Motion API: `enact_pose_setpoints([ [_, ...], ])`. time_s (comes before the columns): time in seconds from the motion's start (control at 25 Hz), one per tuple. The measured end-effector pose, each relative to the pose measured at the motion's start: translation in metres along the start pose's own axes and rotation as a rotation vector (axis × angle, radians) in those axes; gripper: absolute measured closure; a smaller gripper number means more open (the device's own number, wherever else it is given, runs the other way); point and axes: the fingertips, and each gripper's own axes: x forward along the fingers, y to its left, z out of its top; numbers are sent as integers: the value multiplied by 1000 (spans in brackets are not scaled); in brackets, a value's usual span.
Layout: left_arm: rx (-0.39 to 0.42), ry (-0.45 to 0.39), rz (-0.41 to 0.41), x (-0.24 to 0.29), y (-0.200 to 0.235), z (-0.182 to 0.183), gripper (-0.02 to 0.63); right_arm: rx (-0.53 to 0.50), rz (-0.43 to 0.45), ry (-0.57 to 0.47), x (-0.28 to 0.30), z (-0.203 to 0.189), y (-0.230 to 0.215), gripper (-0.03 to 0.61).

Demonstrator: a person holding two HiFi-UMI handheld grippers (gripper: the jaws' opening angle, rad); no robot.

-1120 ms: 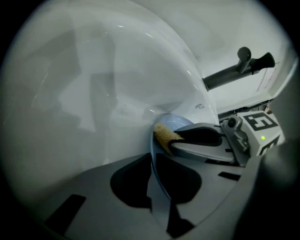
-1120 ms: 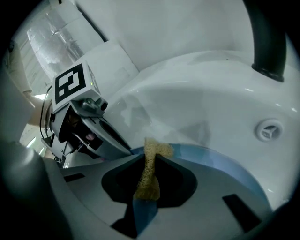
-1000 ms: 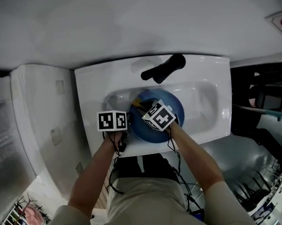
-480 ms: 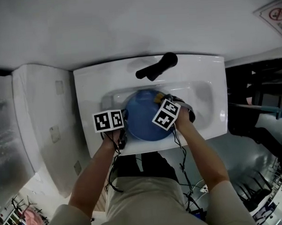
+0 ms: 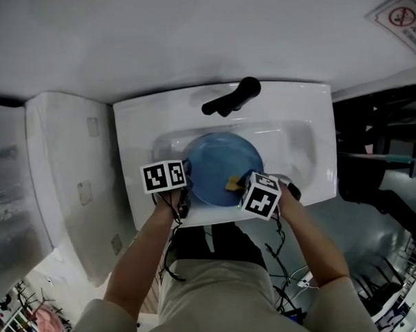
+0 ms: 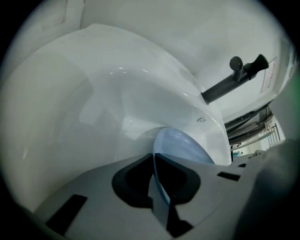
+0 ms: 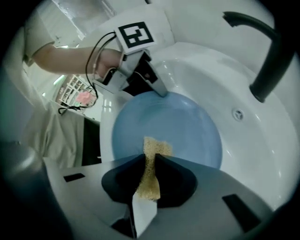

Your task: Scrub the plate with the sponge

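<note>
A blue plate (image 5: 218, 167) lies tilted in the white sink basin (image 5: 300, 145). My left gripper (image 5: 185, 197) is shut on the plate's left rim (image 6: 159, 180), which runs thin between its jaws. My right gripper (image 5: 238, 186) is shut on a yellow sponge (image 5: 233, 184) and holds it against the plate's near right part. In the right gripper view the sponge (image 7: 151, 168) sticks out between the jaws and touches the blue plate (image 7: 178, 126); the left gripper (image 7: 157, 89) grips the rim at the plate's far edge.
A black faucet (image 5: 231, 97) reaches over the back of the sink. The drain hole (image 7: 238, 114) lies right of the plate. A white appliance (image 5: 64, 175) stands left of the sink, dark shelving (image 5: 383, 154) to its right.
My right gripper with the sponge has swept from the plate's far left across to its right and then down to its near right. The left gripper has stayed on the rim.
</note>
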Motion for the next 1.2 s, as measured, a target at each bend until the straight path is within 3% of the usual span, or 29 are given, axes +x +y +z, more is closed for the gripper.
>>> enact_pose_setpoints([
  [0.2,-1,-6,17,-2,2,-1,591,-4,237,-172,19,60,41,508],
  [0.32,-24,-3,22,-3,7,-6,592,59,291,-259,31,89,33,506],
  [0.52,-40,1,6,-4,9,-9,592,130,206,-341,48,119,-13,506],
  [0.72,-45,-7,-1,-2,14,-8,595,141,260,-345,54,122,-25,506],
  [0.88,-44,-8,-8,-1,13,-8,595,137,232,-356,54,121,-35,506],
  [1.08,-36,-7,-25,1,11,-9,594,282,25,-406,51,105,-98,509],
  [1.2,-33,-9,-35,2,7,-7,592,323,-54,-322,43,75,-119,509],
])
